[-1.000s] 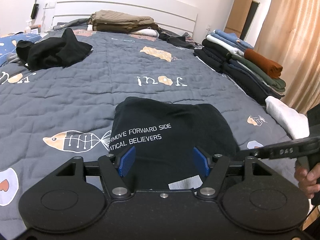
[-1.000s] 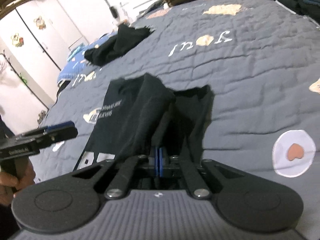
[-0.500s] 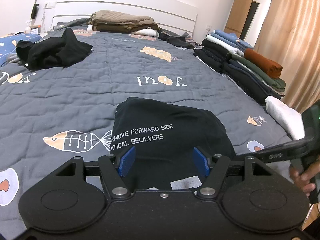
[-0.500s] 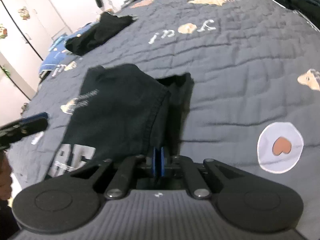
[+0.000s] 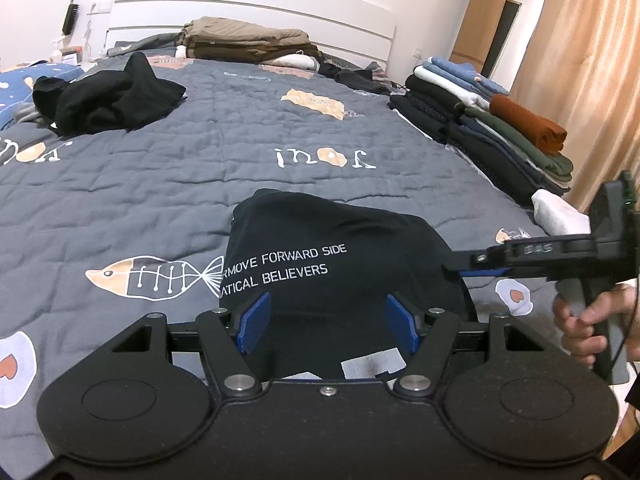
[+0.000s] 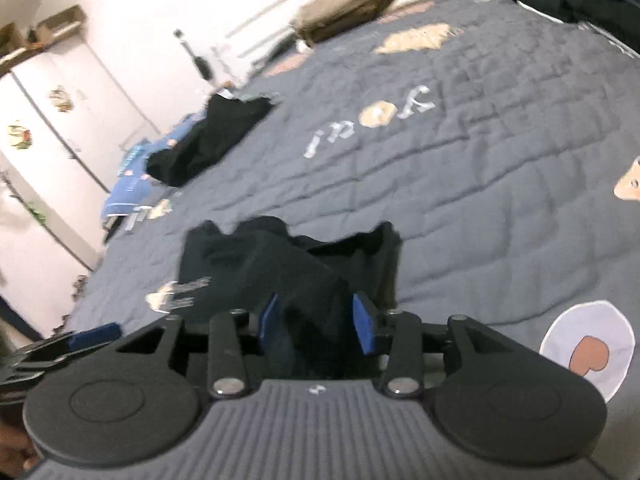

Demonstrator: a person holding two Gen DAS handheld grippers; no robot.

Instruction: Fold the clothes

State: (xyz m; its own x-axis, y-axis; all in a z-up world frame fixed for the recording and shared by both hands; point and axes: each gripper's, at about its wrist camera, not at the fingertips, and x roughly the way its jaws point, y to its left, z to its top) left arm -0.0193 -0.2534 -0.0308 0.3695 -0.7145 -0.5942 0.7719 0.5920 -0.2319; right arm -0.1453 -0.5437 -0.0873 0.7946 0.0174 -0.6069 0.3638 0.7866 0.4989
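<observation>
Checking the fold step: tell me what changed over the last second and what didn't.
The right gripper, a second ago shut on a lifted flap of the black T-shirt, carried it over onto the shirt; its jaws are now opening, dark cloth between the pads. The left gripper stayed open over the shirt. The black heap and folded stack are unchanged.

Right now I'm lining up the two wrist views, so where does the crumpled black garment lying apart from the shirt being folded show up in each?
Left wrist: the crumpled black garment sits upper left, far across the bed near the blue pillow.
Right wrist: the same garment lies left of centre, blurred, beyond the black T-shirt.
Shared landmark: the white lettering with an orange blob on the grey quilt, to the garment's right in both views.
</observation>
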